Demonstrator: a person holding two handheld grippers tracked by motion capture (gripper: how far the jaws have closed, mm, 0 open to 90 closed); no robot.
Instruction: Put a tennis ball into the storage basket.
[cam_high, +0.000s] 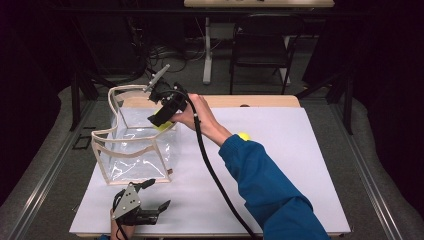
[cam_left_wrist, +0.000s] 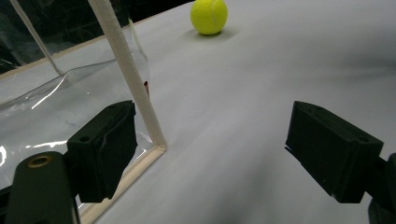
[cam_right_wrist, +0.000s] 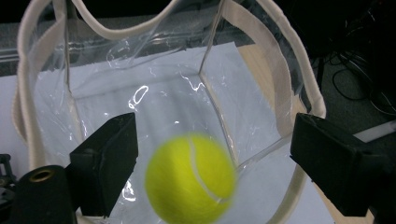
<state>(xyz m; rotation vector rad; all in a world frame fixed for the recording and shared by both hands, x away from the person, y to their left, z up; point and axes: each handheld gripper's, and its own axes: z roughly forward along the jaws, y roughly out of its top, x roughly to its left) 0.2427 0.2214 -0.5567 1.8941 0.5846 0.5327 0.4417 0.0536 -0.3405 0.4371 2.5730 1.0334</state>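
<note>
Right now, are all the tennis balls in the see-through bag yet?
Not yet. The right gripper is over the clear bag, open, with one tennis ball blurred between its jaws and touching neither, seemingly dropping in. A second tennis ball sits on the white table, left to do. The left gripper waits open beside the bag.

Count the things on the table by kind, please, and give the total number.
Tennis balls: 2, one between the open jaws of the right gripper over the bag, one on the white mat
Clear bag: 1
Total: 3
</note>
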